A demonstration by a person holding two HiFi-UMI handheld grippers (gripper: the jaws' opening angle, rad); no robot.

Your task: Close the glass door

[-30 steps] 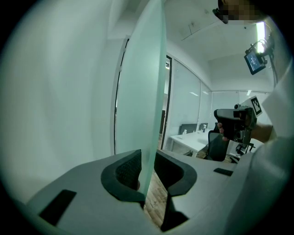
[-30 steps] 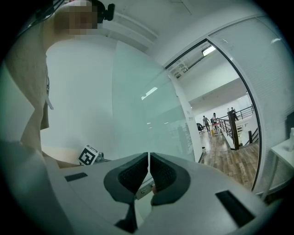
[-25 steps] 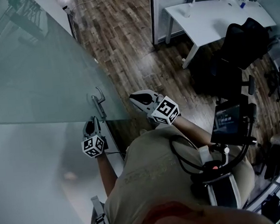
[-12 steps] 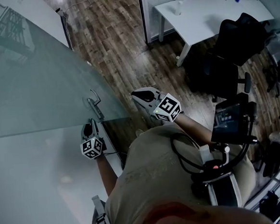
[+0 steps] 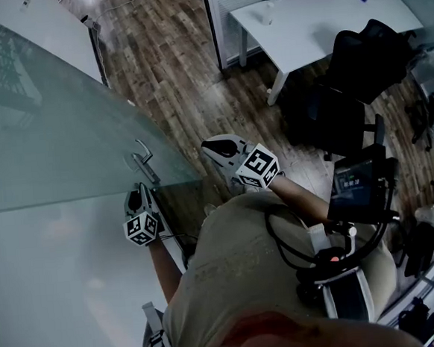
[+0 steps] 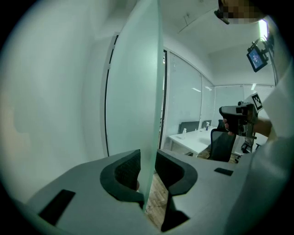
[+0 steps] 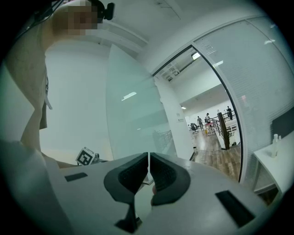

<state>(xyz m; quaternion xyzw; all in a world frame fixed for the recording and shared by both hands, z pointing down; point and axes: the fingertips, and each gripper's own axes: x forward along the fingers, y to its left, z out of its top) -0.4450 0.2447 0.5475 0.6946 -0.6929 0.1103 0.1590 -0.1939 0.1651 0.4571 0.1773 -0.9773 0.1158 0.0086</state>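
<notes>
The frosted glass door (image 5: 48, 122) fills the left of the head view, with its metal lever handle (image 5: 143, 161) near the free edge. My left gripper (image 5: 139, 190) sits just below the handle. In the left gripper view the door's edge (image 6: 150, 114) runs between the pads (image 6: 126, 170), which touch it on both sides; the jaws have just been opening slightly. My right gripper (image 5: 207, 149) hovers beside the door's edge, shut with nothing in it. It also shows in the left gripper view (image 6: 222, 111). The right gripper view faces the door (image 7: 133, 124).
A white desk (image 5: 317, 19) and a black office chair (image 5: 351, 68) stand on the wood floor (image 5: 171, 68) to the right. A glass partition's frame (image 5: 212, 20) rises at the back. The right gripper view shows a corridor (image 7: 211, 137) with distant people.
The door, with the left gripper on its edge, has swung a little; desk and floor have slid left in the head view. The right gripper has moved along, still shut.
</notes>
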